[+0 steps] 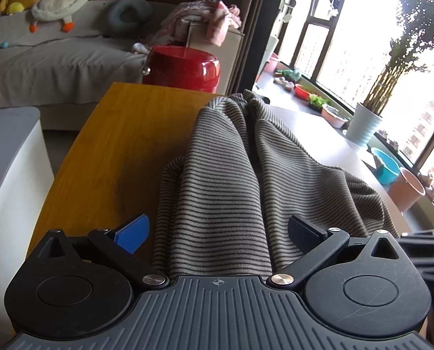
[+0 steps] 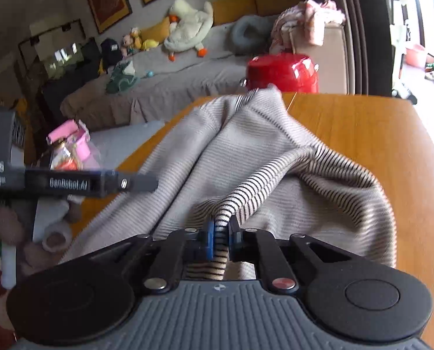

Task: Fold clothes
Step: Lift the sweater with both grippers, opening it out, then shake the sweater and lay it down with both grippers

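The striped garment point(image 1: 231, 175) lies bunched in loose folds on the wooden bench point(image 1: 114, 145), one edge hanging off the side; the right tool point(image 2: 220, 232) is clamped on a gathered ridge of its fabric; the left tool point(image 1: 217, 232) stands wide apart, the cloth passing between its fingers point(image 1: 133, 233) without being pinched.

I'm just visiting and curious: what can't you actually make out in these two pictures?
- Striped garment: near edge hidden behind left gripper body, left wrist view.
- Fabric pinched by right gripper: hem or sleeve unclear, right wrist view.
- Pink-capped items: blurred.
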Tool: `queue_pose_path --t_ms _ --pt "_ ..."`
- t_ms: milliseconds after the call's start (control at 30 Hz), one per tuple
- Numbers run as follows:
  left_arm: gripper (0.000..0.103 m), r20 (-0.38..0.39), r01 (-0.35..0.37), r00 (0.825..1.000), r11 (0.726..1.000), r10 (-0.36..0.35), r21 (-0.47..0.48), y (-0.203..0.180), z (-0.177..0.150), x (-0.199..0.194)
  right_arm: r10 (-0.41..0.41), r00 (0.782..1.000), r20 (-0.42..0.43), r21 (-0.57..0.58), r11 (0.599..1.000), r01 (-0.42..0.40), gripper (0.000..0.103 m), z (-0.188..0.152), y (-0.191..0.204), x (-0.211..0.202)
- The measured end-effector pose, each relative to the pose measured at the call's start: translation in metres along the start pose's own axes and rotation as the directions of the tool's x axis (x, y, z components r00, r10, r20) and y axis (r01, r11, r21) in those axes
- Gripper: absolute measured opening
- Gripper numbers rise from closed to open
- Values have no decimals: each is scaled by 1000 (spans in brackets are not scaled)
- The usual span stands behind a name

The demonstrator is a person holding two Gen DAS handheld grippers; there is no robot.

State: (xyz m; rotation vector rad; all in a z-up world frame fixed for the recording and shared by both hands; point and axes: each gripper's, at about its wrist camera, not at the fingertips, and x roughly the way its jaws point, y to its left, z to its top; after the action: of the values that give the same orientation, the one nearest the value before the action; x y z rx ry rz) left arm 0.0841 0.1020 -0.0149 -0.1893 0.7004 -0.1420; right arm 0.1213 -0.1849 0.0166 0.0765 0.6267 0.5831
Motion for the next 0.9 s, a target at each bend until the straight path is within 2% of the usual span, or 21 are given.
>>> queue_pose_path --t_ms 67,133,200,267,300,400,500,567,600,633,700,767,833,900 --pt "103 -2 -7 1000 1000 7 8 -2 1 1 -68 993 96 13 998 67 8 18 -15 -12" --pt "103 -4 -11 1000 1000 11 13 -3 1 1 -160 978 134 35 987 156 8 28 -33 -17" --pt "103 -7 -14 1000 1000 14 18 -4 2 2 -252 954 161 56 968 246 8 37 -51 -20" --pt "103 -11 -17 1000 1000 18 23 -4 2 4 -342 921 185 80 940 333 9 46 -69 -23" --pt "103 -12 -19 1000 1000 19 25 -4 2 5 -367 914 173 86 930 357 9 46 -76 -20" --pt "103 -9 -16 1000 999 16 48 -7 5 11 -364 924 117 81 931 357 11 32 -86 -6" --pt "97 -8 -10 1000 996 11 87 -14 13 23 -339 937 88 73 940 333 12 16 -88 13" --pt "83 -21 -10 1000 994 13 111 -17 22 39 -338 938 69 51 941 335 12 4 -85 23" --pt "79 -30 -15 999 993 19 116 -18 26 46 -343 937 66 30 939 342 12 0 -83 27" --pt "70 -38 -19 999 993 24 121 -18 29 52 -352 933 68 8 936 353 13 -3 -80 29" --pt "67 -45 -27 998 991 33 133 -19 33 58 -359 929 88 -6 932 361 18 -4 -78 25" --pt "59 -37 -27 999 987 33 159 -19 35 57 -362 924 121 -3 931 365 36 -1 -78 17" --pt "55 -23 -28 999 984 32 178 -16 35 54 -354 922 156 -3 934 358 38 3 -77 11" --pt "55 -26 -12 1000 986 17 164 -11 36 51 -321 929 182 2 945 326 38 6 -73 7"
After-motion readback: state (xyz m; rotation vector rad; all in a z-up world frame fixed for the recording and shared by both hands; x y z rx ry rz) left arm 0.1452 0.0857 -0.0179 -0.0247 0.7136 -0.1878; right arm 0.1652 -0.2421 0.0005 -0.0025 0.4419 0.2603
